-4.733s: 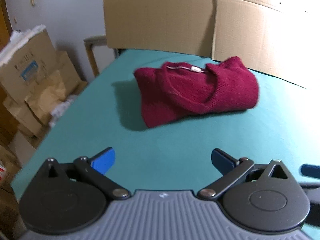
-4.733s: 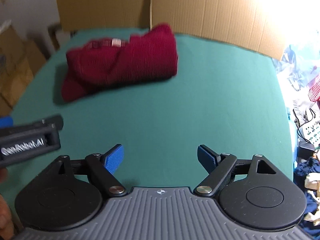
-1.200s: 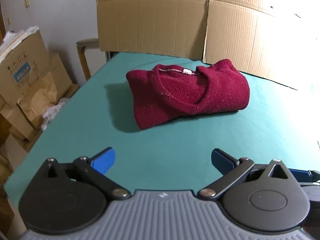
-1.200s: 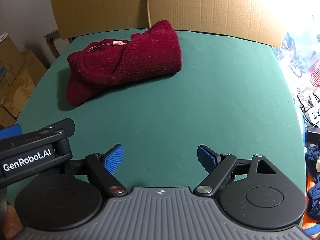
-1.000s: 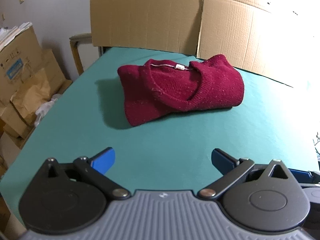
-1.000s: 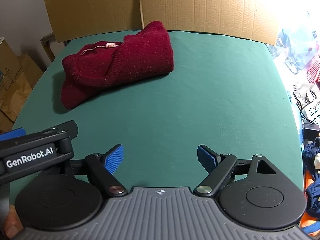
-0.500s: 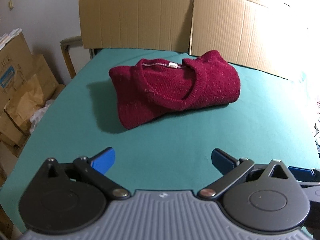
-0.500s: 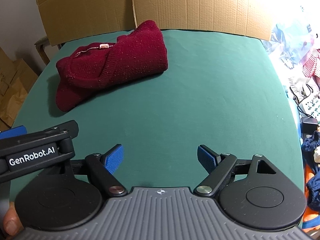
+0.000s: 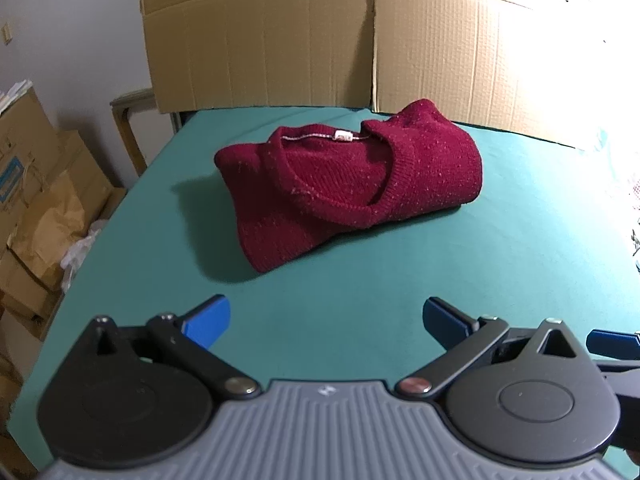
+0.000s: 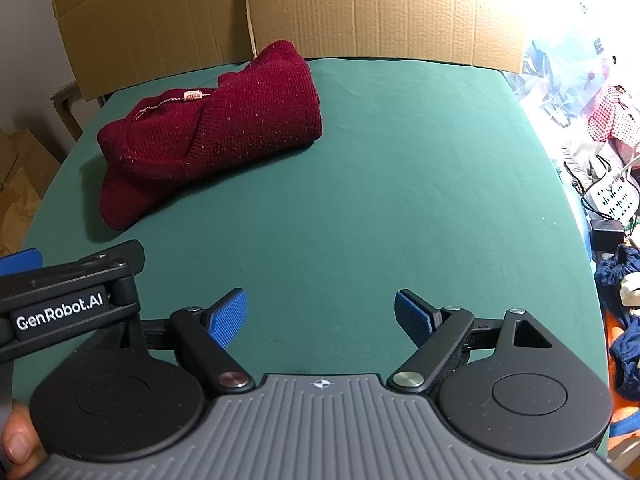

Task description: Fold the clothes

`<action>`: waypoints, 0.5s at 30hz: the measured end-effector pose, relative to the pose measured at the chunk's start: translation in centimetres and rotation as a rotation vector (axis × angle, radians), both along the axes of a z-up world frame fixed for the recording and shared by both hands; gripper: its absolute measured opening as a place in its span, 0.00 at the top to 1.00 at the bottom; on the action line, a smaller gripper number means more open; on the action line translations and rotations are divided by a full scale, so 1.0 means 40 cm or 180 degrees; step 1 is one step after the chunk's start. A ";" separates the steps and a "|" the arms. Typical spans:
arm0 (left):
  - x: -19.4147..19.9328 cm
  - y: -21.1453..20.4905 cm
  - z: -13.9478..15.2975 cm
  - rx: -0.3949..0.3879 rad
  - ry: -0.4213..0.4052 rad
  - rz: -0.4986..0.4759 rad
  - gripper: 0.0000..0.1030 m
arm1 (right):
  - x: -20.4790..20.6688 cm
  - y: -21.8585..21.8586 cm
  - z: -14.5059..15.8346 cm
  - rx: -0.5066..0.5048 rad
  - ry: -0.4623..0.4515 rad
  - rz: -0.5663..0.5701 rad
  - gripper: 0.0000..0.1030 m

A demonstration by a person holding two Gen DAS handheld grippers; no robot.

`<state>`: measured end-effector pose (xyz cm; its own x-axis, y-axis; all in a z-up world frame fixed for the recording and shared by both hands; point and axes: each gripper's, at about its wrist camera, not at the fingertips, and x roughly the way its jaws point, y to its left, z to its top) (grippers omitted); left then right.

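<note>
Green counter (image 9: 520, 264) with cardboard panels (image 9: 260, 40) behind it, and your red sweater (image 9: 352, 184) is sitting on the far-left part, already bundled into a compact fold, collar up. Your left gripper (image 9: 326, 318) and right gripper (image 10: 320, 316) both hang near the front edge, well apart from it, jaws spread, holding nothing. Looks done to me; at most square up that bulging lower-left corner.

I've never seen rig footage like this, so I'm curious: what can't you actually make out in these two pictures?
- Sweater: its sleeves and underside are hidden by its own folds, in both views.
- Neck label: too small to read.
- Window side: washed out by glare in both views.
- Clutter beside the table: cut off by the right view's edge.
- Left gripper and right gripper: handles lie below the frame.
</note>
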<state>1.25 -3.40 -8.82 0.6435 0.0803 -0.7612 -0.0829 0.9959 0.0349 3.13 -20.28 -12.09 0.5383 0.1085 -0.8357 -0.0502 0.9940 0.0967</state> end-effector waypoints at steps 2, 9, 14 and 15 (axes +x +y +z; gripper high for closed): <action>0.002 0.011 0.001 -0.0068 0.0000 -0.0083 0.00 | -0.002 0.008 -0.001 0.0019 -0.0005 -0.0024 0.19; 0.018 0.036 0.010 0.0118 -0.0031 -0.0387 0.00 | -0.010 0.051 -0.005 0.0002 -0.0043 -0.0163 0.19; 0.045 0.063 0.003 0.0205 0.0006 -0.0640 0.00 | -0.006 0.073 -0.025 0.0041 0.0011 -0.0390 0.19; 0.049 0.068 -0.001 0.0229 0.0009 -0.0671 0.00 | -0.005 0.077 -0.030 0.0043 0.0031 -0.0434 0.19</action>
